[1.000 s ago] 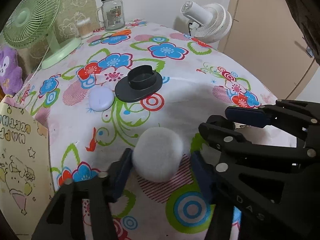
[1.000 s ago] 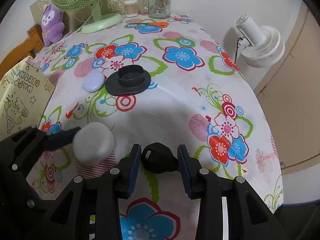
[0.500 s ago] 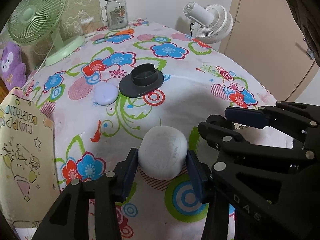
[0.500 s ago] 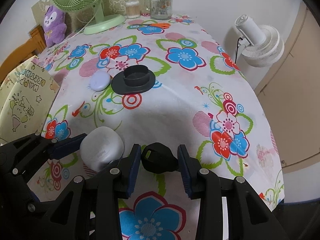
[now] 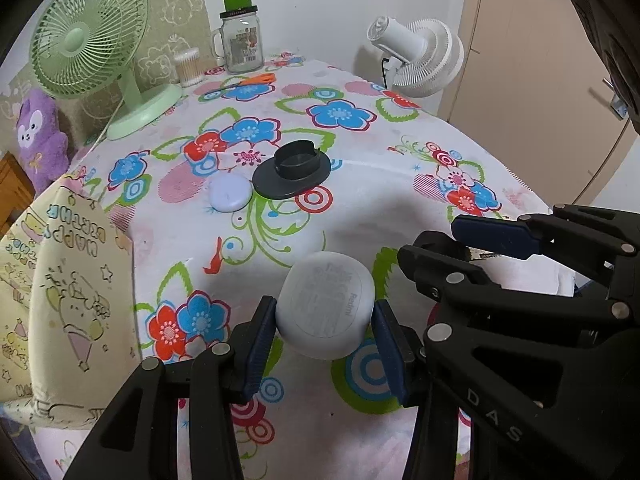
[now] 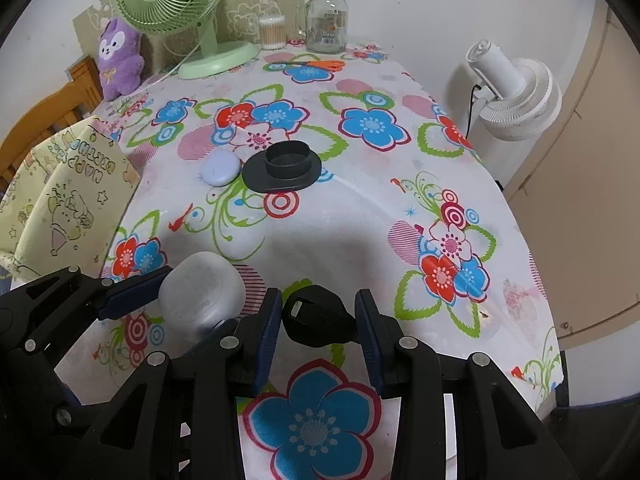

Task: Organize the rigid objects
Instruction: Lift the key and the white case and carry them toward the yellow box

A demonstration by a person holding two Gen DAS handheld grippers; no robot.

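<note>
"Redmi" readable on the flat face of the white earbud case (image 5: 326,304); "DAS" moulded on a black gripper arm at the near right of the left wrist view; "HAPPY BIRTHDAY" readable upside down on the yellow cartoon sheet (image 5: 60,288) draped at the left table edge. Label on the glass jar (image 5: 240,40) too small to read.

Two grippers, two fans (one green desk fan (image 5: 88,36) at the far left, one white fan (image 6: 516,88) off the table's right side), two pebble-shaped cases, one dark grey round stand (image 5: 294,168), one black key-fob-like piece (image 6: 318,316), one purple plush toy (image 6: 118,56), one tub of cotton swabs (image 6: 273,32), one pair of orange scissors (image 6: 320,65).

Left gripper (image 5: 326,338) nearly closed, blue pads pressed on both sides of the white earbud case, held clear above the floral tablecloth (image 5: 380,200). Right gripper (image 6: 318,334) likewise narrow, pads clamped on the black piece between them, just right of the left gripper. Lilac case (image 5: 230,198) lying far up the cloth, touching or just beside the stand's left rim (cannot tell which).
</note>
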